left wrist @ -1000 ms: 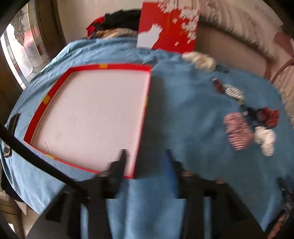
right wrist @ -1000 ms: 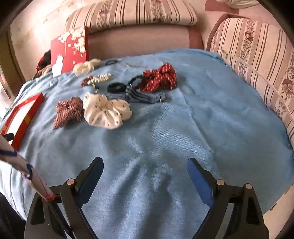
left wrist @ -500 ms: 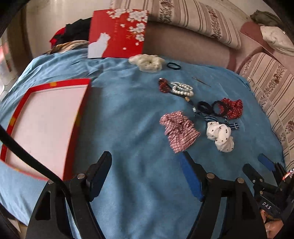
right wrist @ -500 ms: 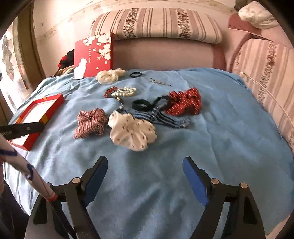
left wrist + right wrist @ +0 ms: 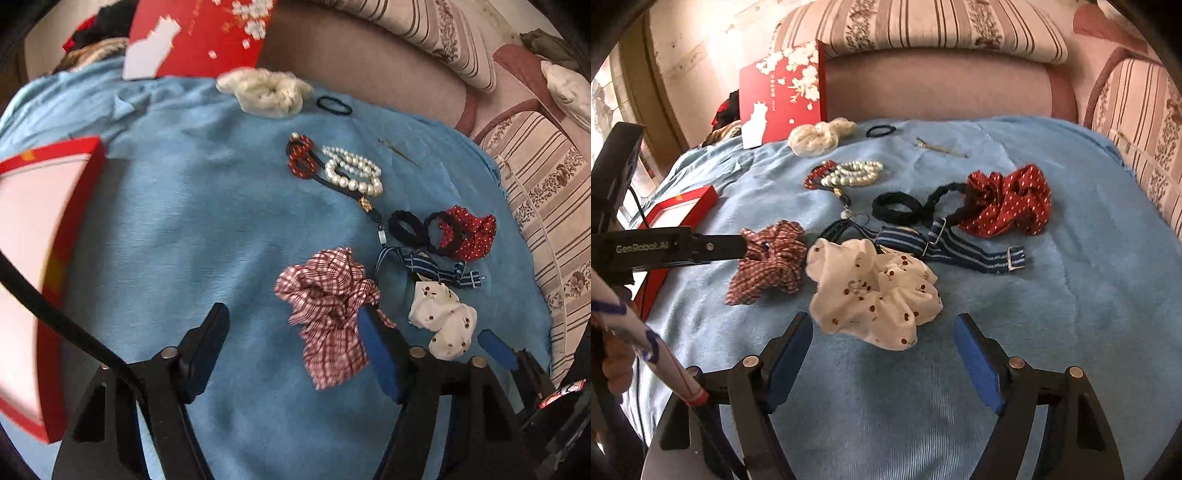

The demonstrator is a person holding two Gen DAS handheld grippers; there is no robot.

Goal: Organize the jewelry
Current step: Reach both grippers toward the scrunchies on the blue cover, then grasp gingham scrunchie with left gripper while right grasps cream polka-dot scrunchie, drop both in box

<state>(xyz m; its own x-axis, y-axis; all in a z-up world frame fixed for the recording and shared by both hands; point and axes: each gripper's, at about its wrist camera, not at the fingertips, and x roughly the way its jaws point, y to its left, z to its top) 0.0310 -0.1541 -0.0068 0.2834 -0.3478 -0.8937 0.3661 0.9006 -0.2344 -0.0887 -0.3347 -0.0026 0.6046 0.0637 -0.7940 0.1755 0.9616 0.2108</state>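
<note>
Both grippers have closed in on the pile; your right gripper [image 5: 882, 349], jaws wide and empty, frames the near white scrunchie [image 5: 873, 291]. Soft, light: pinch its bunched middle. Left gripper [image 5: 293, 338] is open beside the checked scrunchie [image 5: 327, 310].

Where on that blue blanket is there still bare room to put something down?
Bare blanket lies right of the striped strap, and between the red tray and checked scrunchie. The pearls, ties and scrunchies crowd the middle.
</note>
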